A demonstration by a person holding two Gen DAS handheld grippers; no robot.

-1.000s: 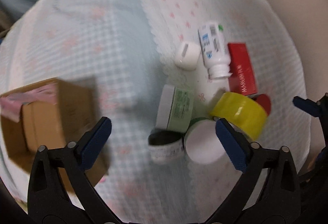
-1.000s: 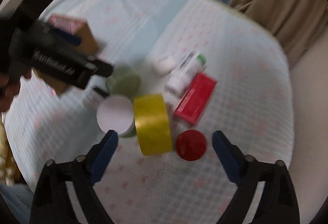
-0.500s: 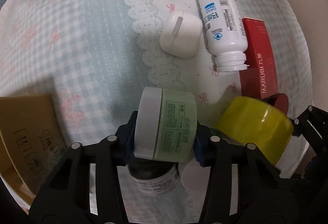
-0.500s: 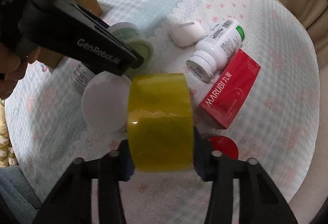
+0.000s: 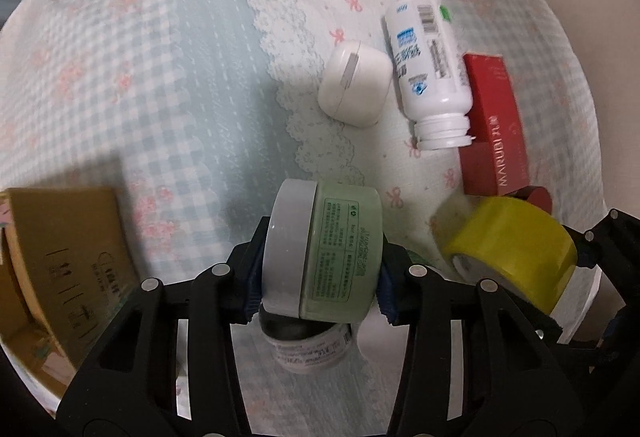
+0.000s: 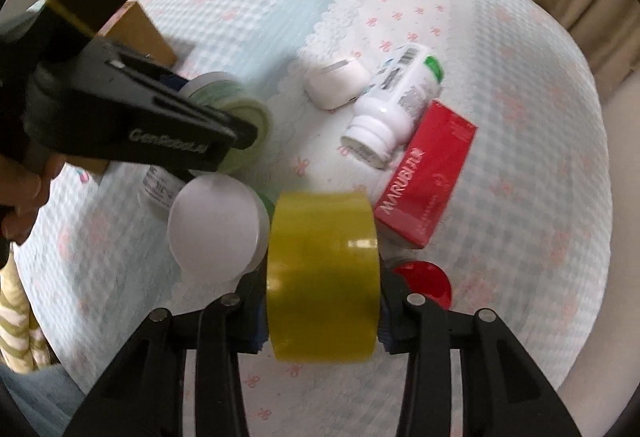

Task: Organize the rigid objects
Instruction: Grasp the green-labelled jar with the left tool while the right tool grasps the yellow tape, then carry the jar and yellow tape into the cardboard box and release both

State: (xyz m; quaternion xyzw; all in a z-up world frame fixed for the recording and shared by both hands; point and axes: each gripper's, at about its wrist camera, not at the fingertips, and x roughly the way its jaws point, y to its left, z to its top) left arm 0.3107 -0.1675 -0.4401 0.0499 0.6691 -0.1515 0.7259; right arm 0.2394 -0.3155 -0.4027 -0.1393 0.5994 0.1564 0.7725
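The left hand-held gripper (image 5: 320,277) is clenched on a green jar (image 5: 340,253) that has a grey-white lid; the blue pads press on the lid face and on the bottom face, so the axis of the jar lies level, across the jaws from left to right. The jar is in the lower middle of the left wrist view, over a dark-lidded jar (image 5: 308,341) with a white label, which lies directly under it on the bed cover (image 5: 160,77). A white round lid (image 6: 214,225) lies just beside these.

The right hand-held gripper (image 6: 322,317) is clenched on a yellow tape roll (image 6: 322,277). The pads hold its two flat sides, so the axis of the roll is also level and runs across the jaws, and the curved band faces the camera. A red cap (image 6: 426,279) lies just beside it, partly hidden behind the right finger.

Further out, a red box (image 6: 428,177) marked MARUBI lies flat, its long side going diagonally. A white bottle (image 6: 396,105) lies on its side against the box, open neck toward the grippers. A small white case (image 6: 336,83) touches the bottle. A cardboard box (image 5: 68,269) stands open at the left edge. The person's hand (image 6: 24,193) holds the left tool.
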